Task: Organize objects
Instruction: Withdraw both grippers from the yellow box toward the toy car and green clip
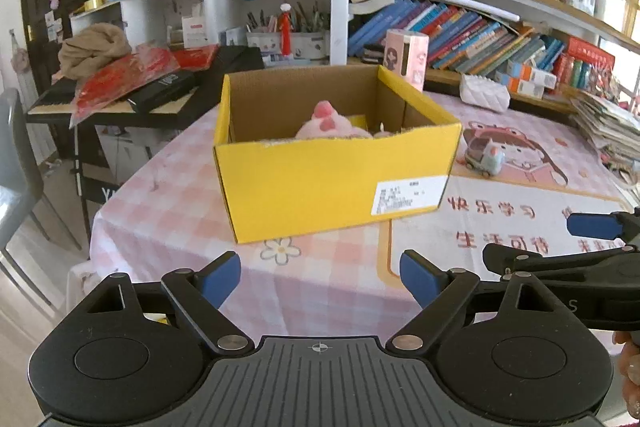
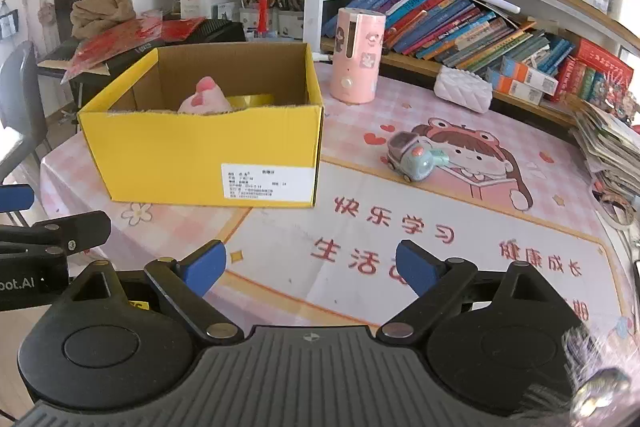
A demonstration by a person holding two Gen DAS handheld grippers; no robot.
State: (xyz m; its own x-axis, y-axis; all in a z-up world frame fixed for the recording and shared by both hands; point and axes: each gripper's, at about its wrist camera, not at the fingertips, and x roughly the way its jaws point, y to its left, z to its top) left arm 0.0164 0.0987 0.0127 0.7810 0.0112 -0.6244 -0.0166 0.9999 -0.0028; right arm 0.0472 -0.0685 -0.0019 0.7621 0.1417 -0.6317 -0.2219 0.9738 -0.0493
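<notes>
A yellow cardboard box (image 1: pixel 336 183) (image 2: pixel 208 155) stands open on the pink tablecloth, with a pink plush toy (image 1: pixel 328 125) (image 2: pixel 206 99) lying inside. A small teal and grey toy car (image 1: pixel 484 153) (image 2: pixel 412 157) rests on the cloth to the right of the box. A pink cylindrical container (image 2: pixel 358 55) (image 1: pixel 406 55) stands behind the box's right corner. My left gripper (image 1: pixel 320 279) hangs open over the cloth in front of the box, nothing between its fingers. My right gripper (image 2: pixel 310 269) is open over the printed mat, empty, well short of the car.
A white quilted pouch (image 2: pixel 462 89) lies near the bookshelf (image 2: pixel 460 23). A stack of papers (image 2: pixel 608 147) sits at the right table edge with a tape roll (image 2: pixel 618 209) below it. A keyboard stand piled with red items (image 1: pixel 124 83) and a chair (image 1: pixel 16 163) stand left of the table.
</notes>
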